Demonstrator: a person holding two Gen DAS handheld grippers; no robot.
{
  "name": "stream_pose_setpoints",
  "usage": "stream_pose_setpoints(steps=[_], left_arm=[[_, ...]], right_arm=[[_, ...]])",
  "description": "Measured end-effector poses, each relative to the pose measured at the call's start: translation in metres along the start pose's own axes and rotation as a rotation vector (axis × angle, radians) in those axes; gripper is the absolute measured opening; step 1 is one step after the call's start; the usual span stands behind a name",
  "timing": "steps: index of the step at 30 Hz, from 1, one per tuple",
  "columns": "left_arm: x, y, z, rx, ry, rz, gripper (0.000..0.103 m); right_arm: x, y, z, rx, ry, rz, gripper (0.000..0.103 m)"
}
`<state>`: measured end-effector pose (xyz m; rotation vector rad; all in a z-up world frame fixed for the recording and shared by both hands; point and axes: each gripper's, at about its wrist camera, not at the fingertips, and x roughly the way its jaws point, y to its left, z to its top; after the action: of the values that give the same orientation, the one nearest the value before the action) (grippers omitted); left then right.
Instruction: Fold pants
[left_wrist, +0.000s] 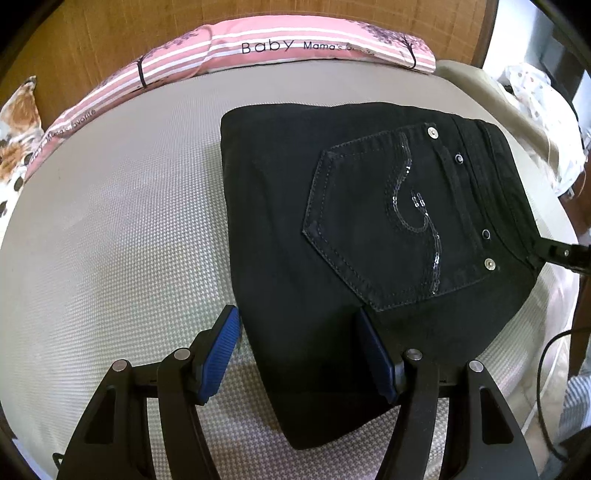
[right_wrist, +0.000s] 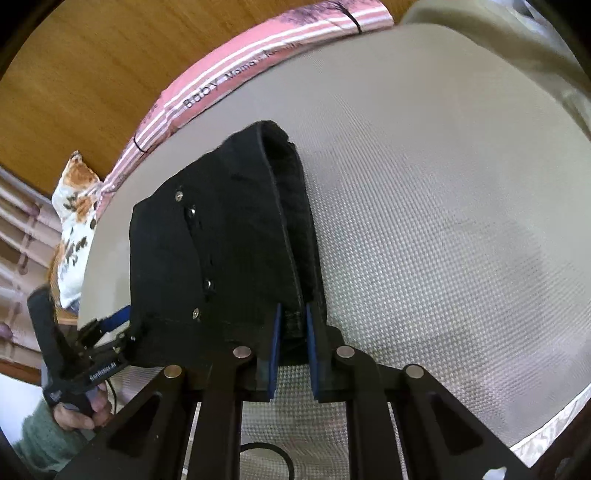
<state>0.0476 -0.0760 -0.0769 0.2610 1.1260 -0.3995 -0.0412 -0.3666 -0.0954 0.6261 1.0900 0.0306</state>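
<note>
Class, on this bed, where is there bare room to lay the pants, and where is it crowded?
Bare mattress lies left of the pants, up to the pink pillow. In the right wrist view, bare mattress right of them. Crowded: the right edge, by the white cloth.

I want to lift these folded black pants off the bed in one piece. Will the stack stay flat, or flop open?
The pants will probably sag: soft cloth, and only the waistband edge is pinched by the right tool. The thick layers look fairly heavy for their size. The left tool stands open over the near edge, so that side would likely droop onto the bed.
</note>
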Motion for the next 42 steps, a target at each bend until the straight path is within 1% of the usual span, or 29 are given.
stream_pose_setpoints(steps=[3, 6, 8, 9, 15, 18, 23, 24, 26, 27, 32, 37, 39, 40, 42], left_arm=[[0.001, -0.001, 0.0, -0.005, 0.001, -0.002, 0.066], [0.002, -0.002, 0.0, -0.007, 0.0, 0.001, 0.066], [0.001, -0.003, -0.002, -0.007, -0.004, 0.007, 0.066], [0.0, -0.003, -0.003, -0.009, -0.005, 0.011, 0.067], [-0.002, -0.002, -0.005, -0.024, -0.011, 0.016, 0.07], [-0.006, -0.001, -0.003, -0.015, -0.025, 0.021, 0.07], [-0.024, 0.007, 0.008, -0.036, -0.117, 0.016, 0.07], [-0.027, 0.009, 0.012, -0.044, -0.137, 0.014, 0.07], [-0.029, 0.012, 0.018, -0.054, -0.161, 0.017, 0.07], [-0.029, 0.013, 0.022, -0.055, -0.171, 0.017, 0.07], [-0.022, 0.011, 0.04, -0.041, -0.178, 0.032, 0.07], [-0.005, 0.009, 0.053, -0.039, -0.146, 0.03, 0.07], [0.006, 0.008, 0.054, -0.035, -0.117, 0.03, 0.07], [0.012, 0.008, 0.053, -0.031, -0.101, 0.031, 0.07], [0.021, 0.01, 0.051, -0.035, -0.078, 0.018, 0.07]], right_arm=[[0.001, 0.002, 0.001, -0.011, 0.003, -0.006, 0.012], [0.001, 0.0, 0.002, 0.012, 0.002, 0.004, 0.014], [0.001, -0.001, 0.002, 0.031, -0.003, -0.007, 0.026], [0.001, -0.002, 0.002, 0.041, -0.005, -0.012, 0.028], [-0.006, 0.003, 0.004, 0.028, -0.019, -0.006, 0.028], [-0.015, 0.009, 0.009, 0.003, -0.051, -0.033, 0.028], [-0.032, 0.024, 0.022, -0.07, -0.13, -0.047, 0.028], [-0.033, 0.028, 0.026, -0.085, -0.134, -0.039, 0.028], [-0.03, 0.036, 0.034, -0.113, -0.129, -0.023, 0.022], [-0.028, 0.039, 0.037, -0.125, -0.128, -0.026, 0.022], [-0.013, 0.059, 0.052, -0.196, -0.129, -0.045, 0.018], [0.008, 0.063, 0.071, -0.214, -0.12, -0.066, 0.016], [0.02, 0.058, 0.075, -0.212, -0.098, -0.082, 0.014], [0.029, 0.053, 0.076, -0.206, -0.079, -0.095, 0.011], [0.04, 0.047, 0.075, -0.193, -0.053, -0.087, 0.01]])
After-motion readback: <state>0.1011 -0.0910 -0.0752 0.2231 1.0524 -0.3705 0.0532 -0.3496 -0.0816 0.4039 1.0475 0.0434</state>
